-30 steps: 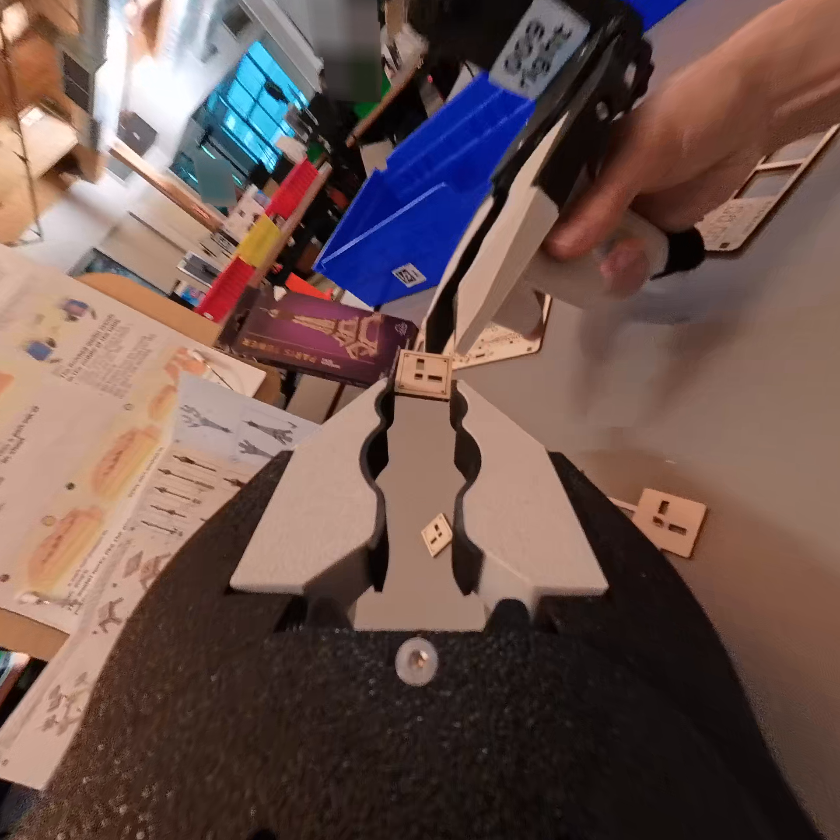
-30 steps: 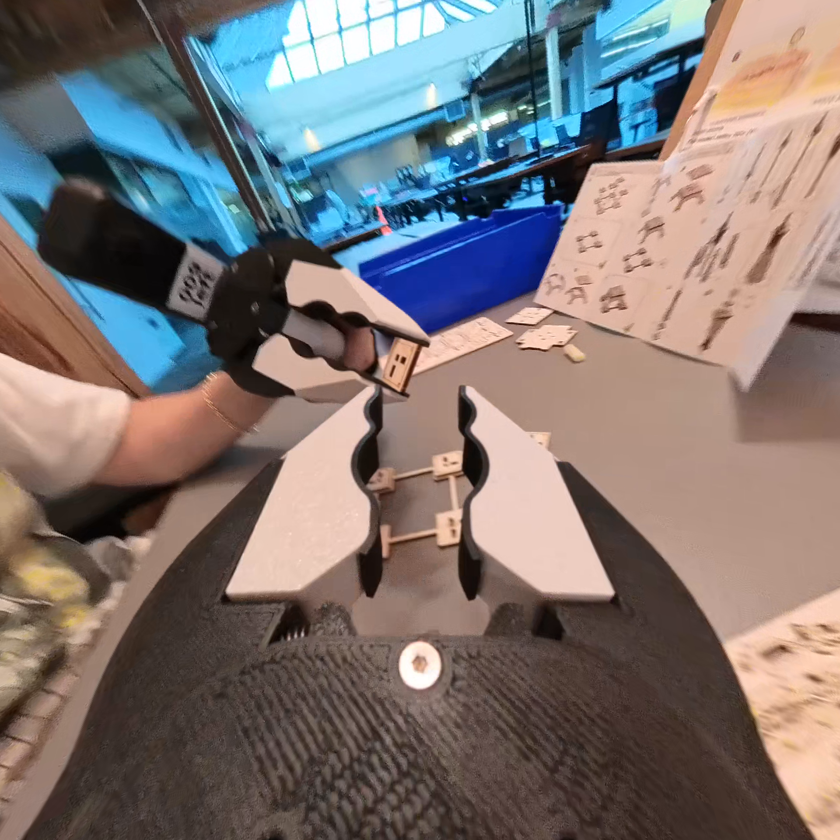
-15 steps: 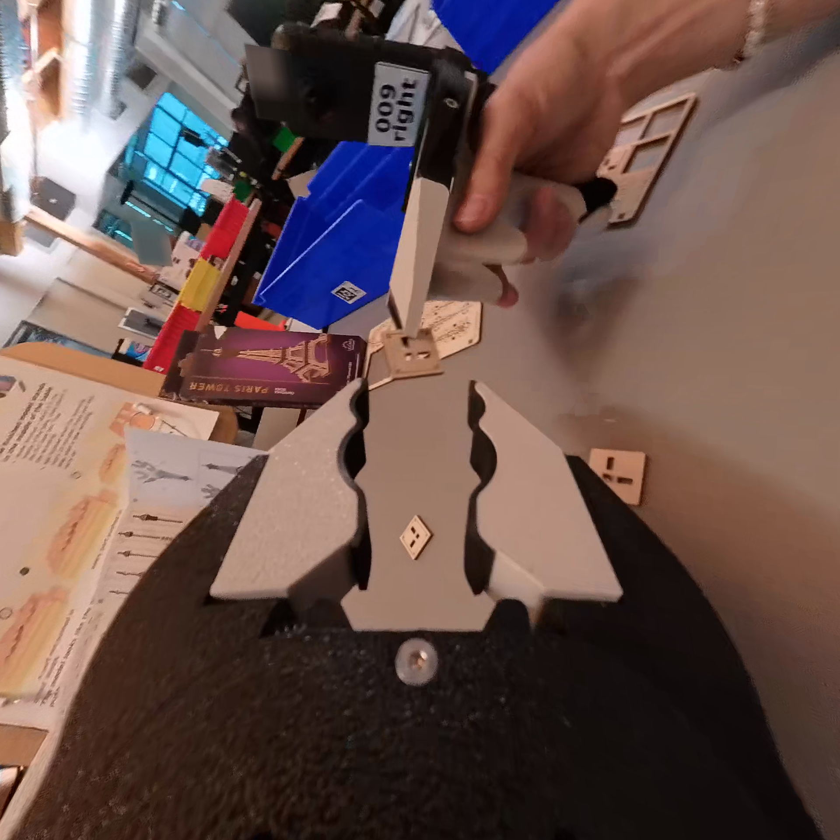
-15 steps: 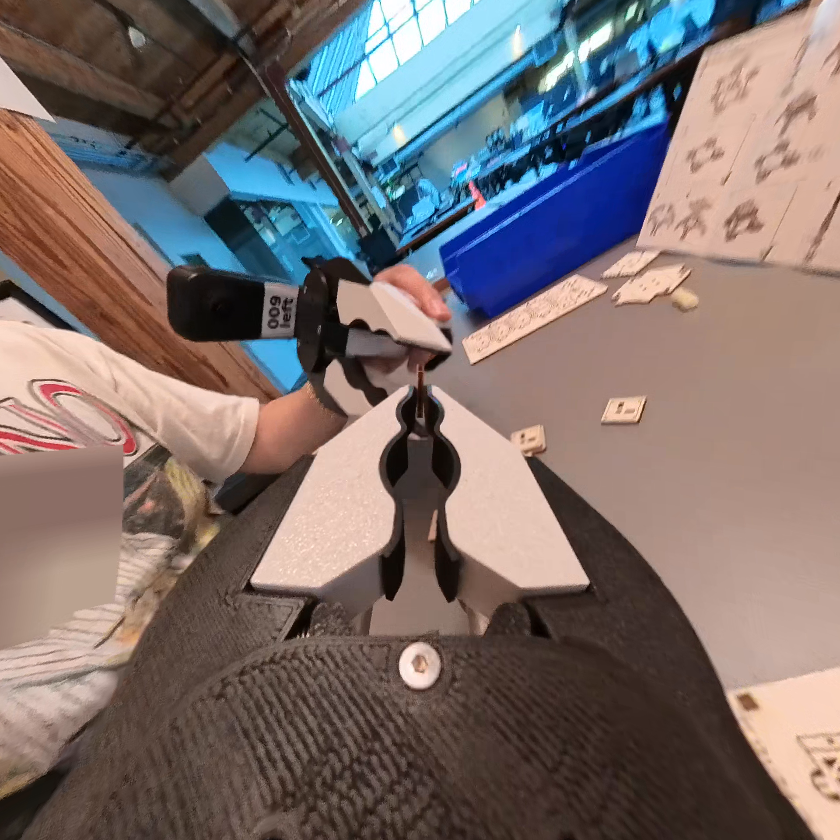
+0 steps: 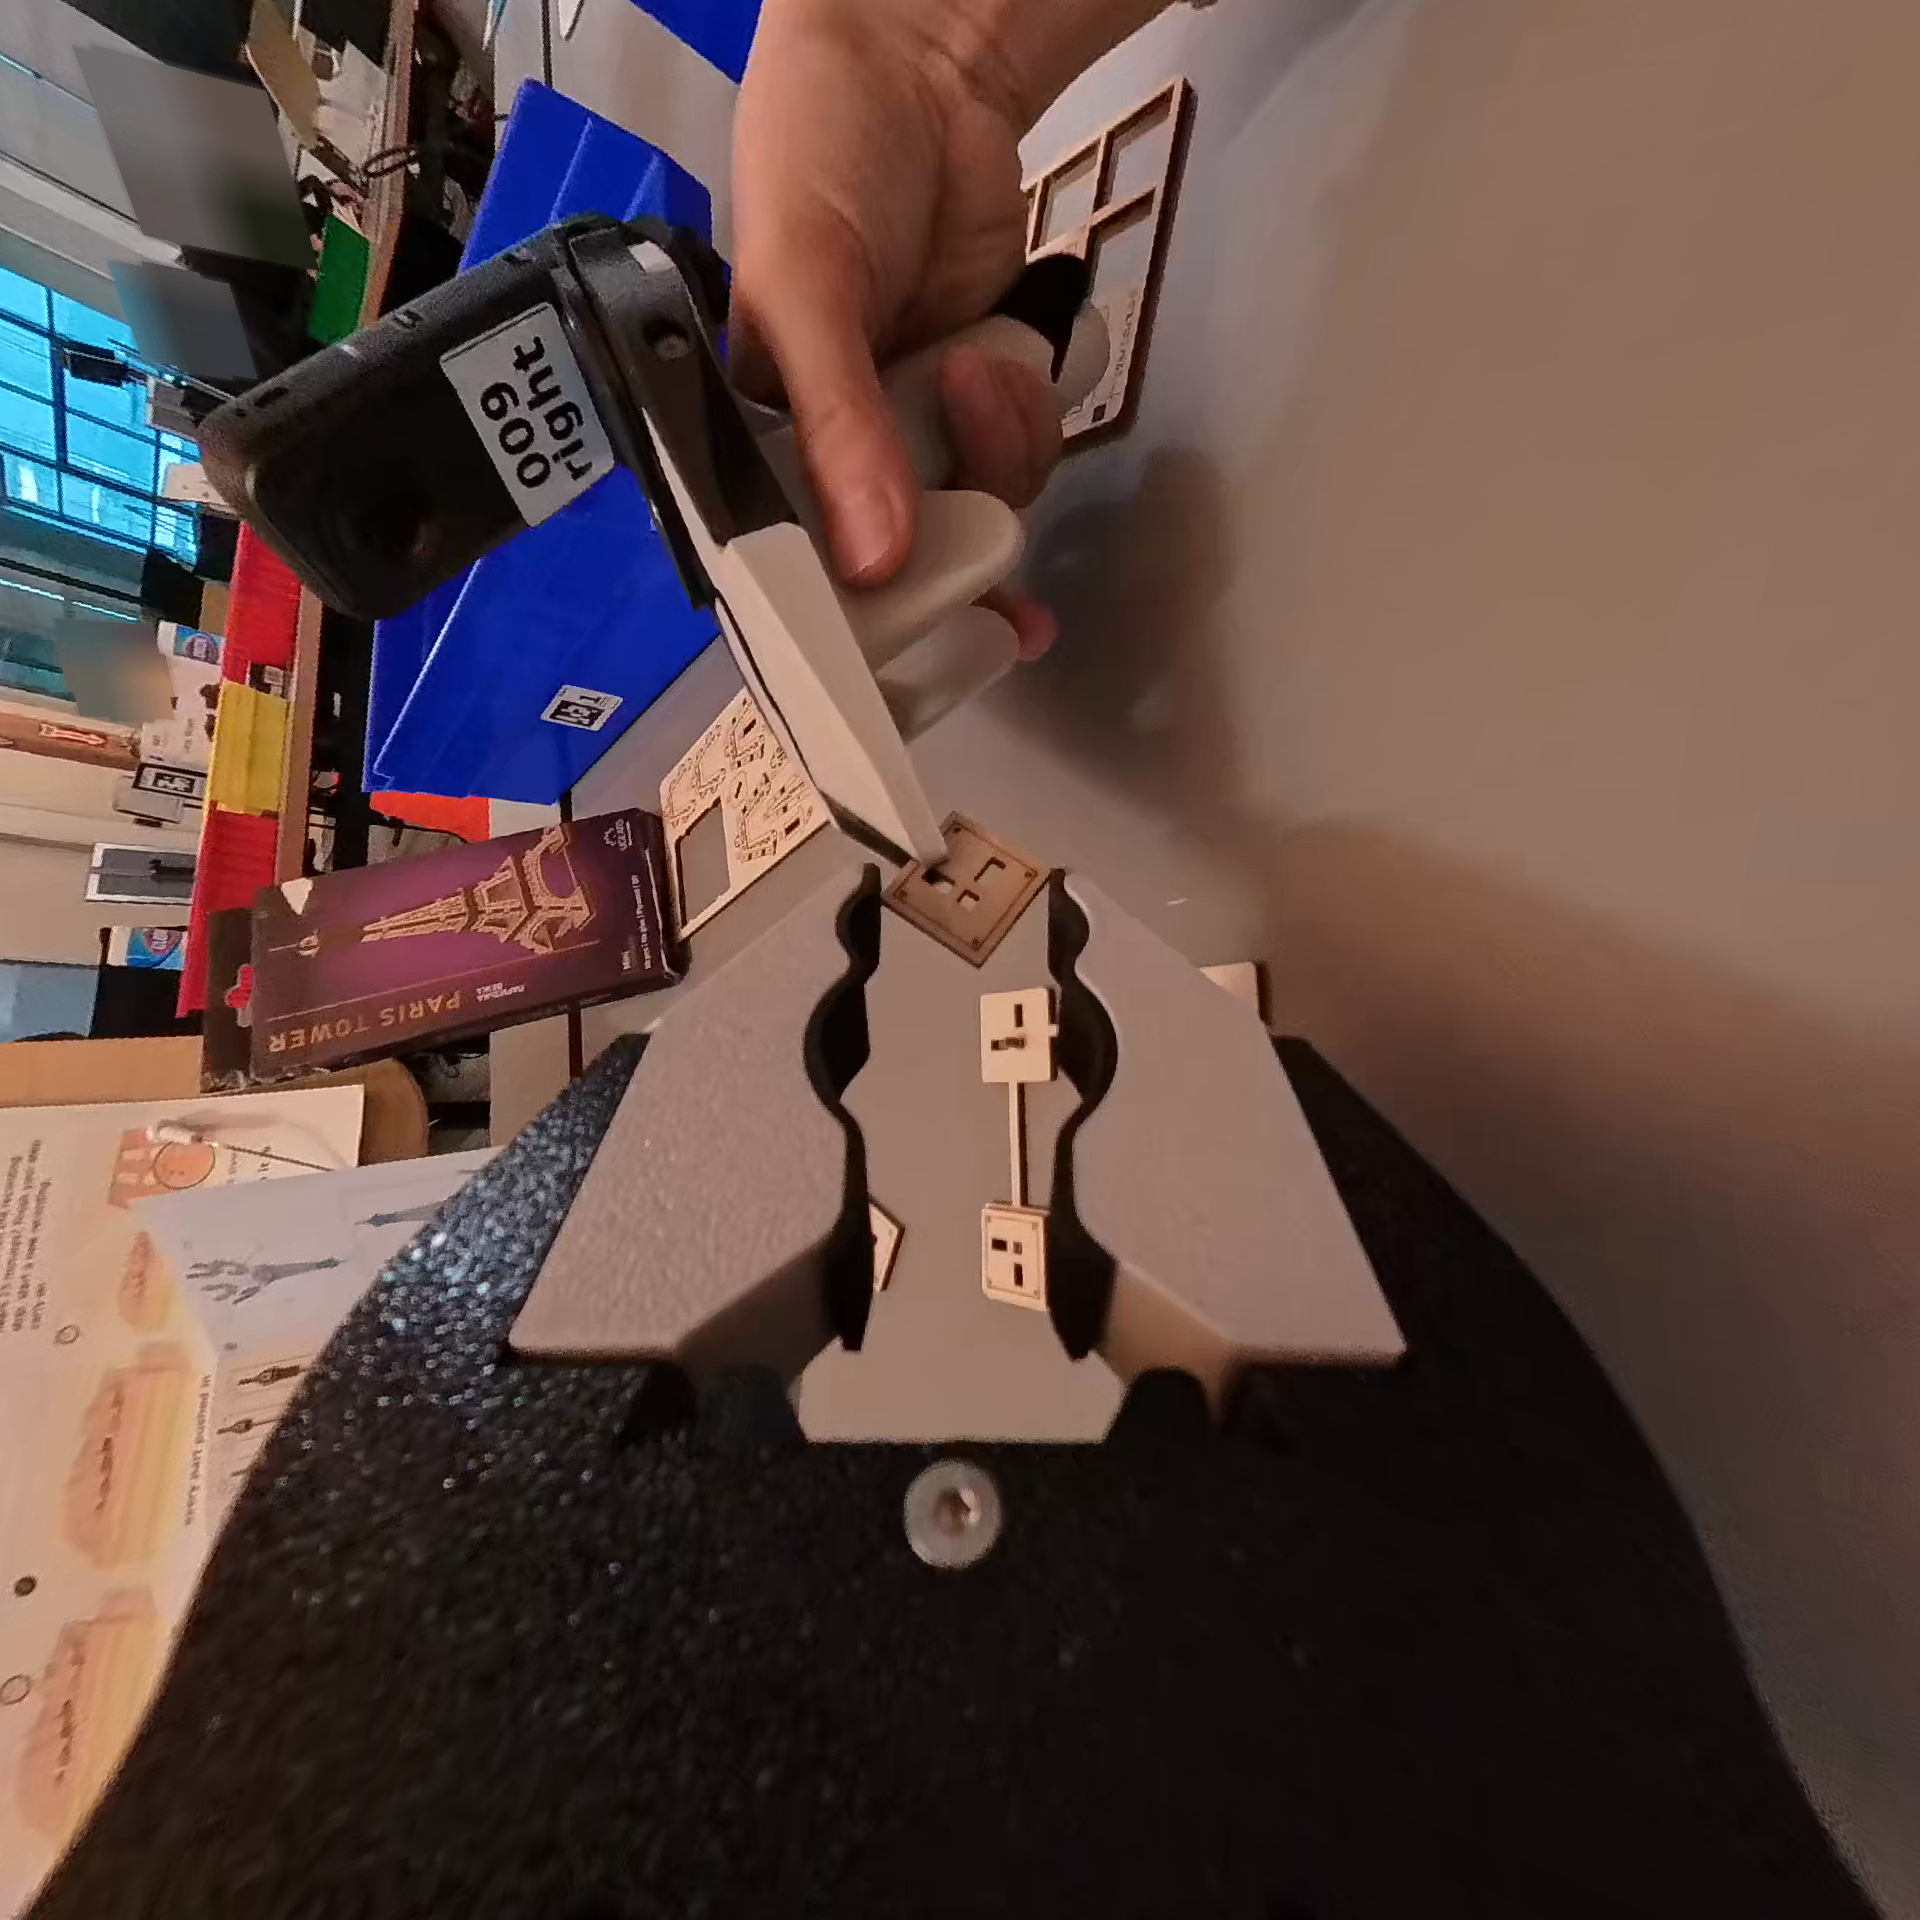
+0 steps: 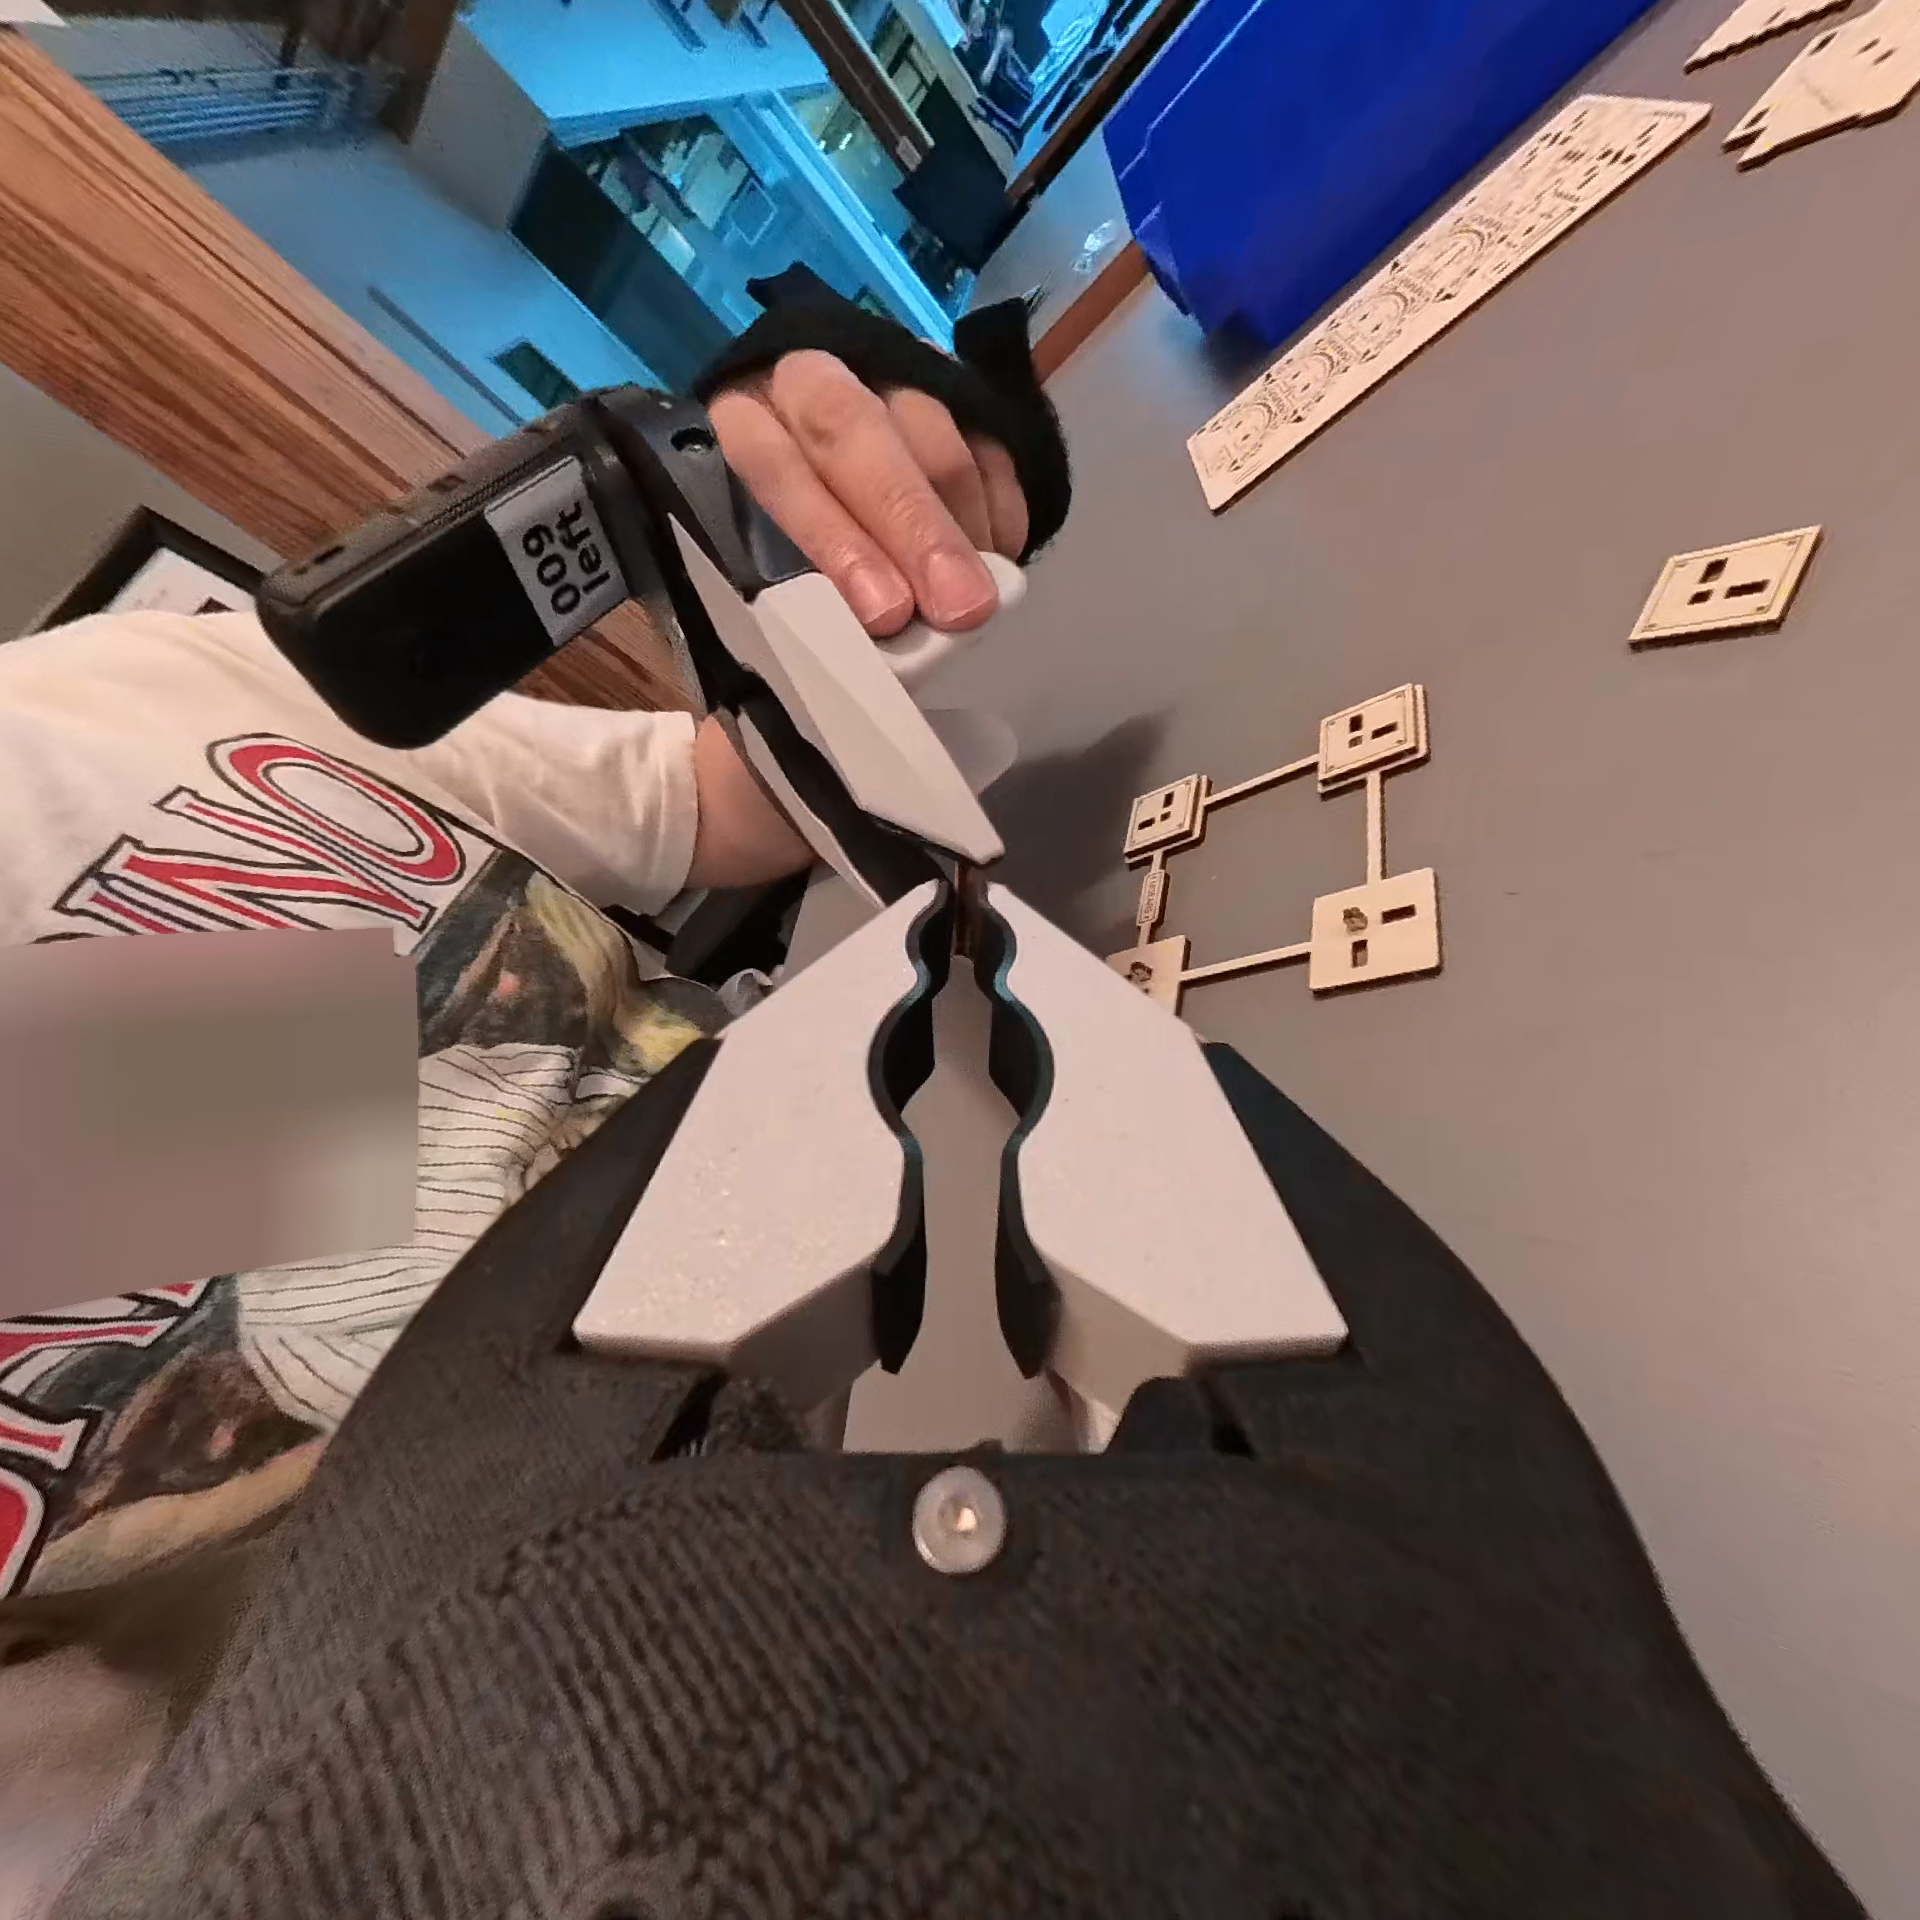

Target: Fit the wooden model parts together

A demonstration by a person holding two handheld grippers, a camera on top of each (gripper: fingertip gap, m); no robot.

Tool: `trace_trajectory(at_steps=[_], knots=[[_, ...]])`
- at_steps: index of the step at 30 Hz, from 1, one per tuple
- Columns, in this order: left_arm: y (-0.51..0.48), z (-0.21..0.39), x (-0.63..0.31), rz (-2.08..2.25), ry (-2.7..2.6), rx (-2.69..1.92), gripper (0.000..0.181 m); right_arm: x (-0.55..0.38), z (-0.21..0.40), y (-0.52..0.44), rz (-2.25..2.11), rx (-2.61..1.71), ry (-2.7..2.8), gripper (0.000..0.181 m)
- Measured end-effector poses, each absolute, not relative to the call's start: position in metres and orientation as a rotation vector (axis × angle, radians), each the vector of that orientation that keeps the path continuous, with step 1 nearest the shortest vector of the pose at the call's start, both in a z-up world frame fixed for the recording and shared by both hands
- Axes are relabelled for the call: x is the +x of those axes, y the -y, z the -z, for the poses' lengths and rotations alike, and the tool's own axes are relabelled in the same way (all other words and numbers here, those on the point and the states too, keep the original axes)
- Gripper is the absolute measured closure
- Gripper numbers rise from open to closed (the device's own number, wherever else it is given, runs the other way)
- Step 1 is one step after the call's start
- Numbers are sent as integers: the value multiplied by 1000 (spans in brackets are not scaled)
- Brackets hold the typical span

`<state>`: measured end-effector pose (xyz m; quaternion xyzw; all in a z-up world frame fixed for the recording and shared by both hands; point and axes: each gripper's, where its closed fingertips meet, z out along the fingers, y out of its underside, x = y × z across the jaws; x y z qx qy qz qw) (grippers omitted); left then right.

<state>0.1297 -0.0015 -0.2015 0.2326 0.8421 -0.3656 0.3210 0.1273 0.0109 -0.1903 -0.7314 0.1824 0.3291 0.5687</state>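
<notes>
A small square wooden plate [image 5: 977, 920] with cut slots sits corner to corner between the fingertips of my left gripper [image 5: 966, 899], above the grey table. My right gripper [image 5: 920, 857] comes in from the upper left and pinches the plate's far corner. In the right wrist view the plate [image 6: 966, 920] shows edge-on between the shut tips of my right gripper [image 6: 966, 904], with my left gripper [image 6: 961, 873] meeting it from the left. A wooden frame of four square plates joined by thin bars [image 6: 1288, 862] lies flat on the table; it also shows under my left fingers [image 5: 1018, 1034].
A loose square plate [image 6: 1725, 587] lies farther right. Laser-cut sheets [image 6: 1434, 312] and a blue bin [image 6: 1351, 135] stand behind. A purple kit box [image 5: 447, 945] and instruction sheets [image 5: 125, 1351] are on the left. A person in a white shirt [image 6: 312, 831] is close by. Both grippers' tips are close together, under 4 cm apart.
The right gripper closed on the plate that the left one held. The left jaws widened, then narrowed onto the plate, now turned diagonal. Both grippers moved over the wooden frame.
</notes>
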Motion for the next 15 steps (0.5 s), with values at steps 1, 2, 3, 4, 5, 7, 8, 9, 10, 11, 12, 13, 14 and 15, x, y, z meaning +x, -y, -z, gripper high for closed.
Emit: trace_trajectory(at_steps=[1, 2, 3, 4, 5, 7, 8, 9, 10, 11, 12, 13, 14, 15], knots=[[2, 201, 130, 971, -2215, 603, 152, 127, 190, -10, -772, -1715, -422, 180], [2, 200, 132, 977, -2210, 584, 152, 128, 189, -10, -772, -1704, -427, 180], [2, 198, 135, 980, -2198, 561, 152, 132, 187, -10, -760, -1681, -440, 180], [1, 197, 138, 983, -2194, 546, 152, 136, 185, -10, -746, -1659, -450, 180], [-1, 196, 142, 980, -2190, 515, 152, 139, 183, -9, -737, -1644, -462, 177], [-5, 194, 153, 964, -2178, 438, 153, 145, 184, -7, -697, -1642, -480, 164], [-7, 194, 158, 958, -2178, 397, 152, 148, 185, -6, -667, -1646, -486, 160], [-8, 192, 163, 958, -2168, 357, 152, 151, 185, -7, -639, -1641, -494, 159], [-8, 190, 166, 967, -2159, 329, 152, 155, 184, -9, -608, -1630, -504, 159], [-8, 189, 168, 978, -2153, 301, 152, 158, 183, -11, -581, -1613, -513, 159], [-7, 187, 170, 986, -2149, 278, 152, 159, 181, -14, -574, -1596, -512, 162], [-6, 187, 169, 1000, -2152, 269, 152, 159, 180, -16, -573, -1588, -512, 167], [-5, 186, 169, 1016, -2148, 264, 152, 161, 181, -17, -561, -1589, -519, 176], [-5, 186, 169, 1015, -2143, 263, 152, 161, 181, -18, -551, -1587, -515, 180]])
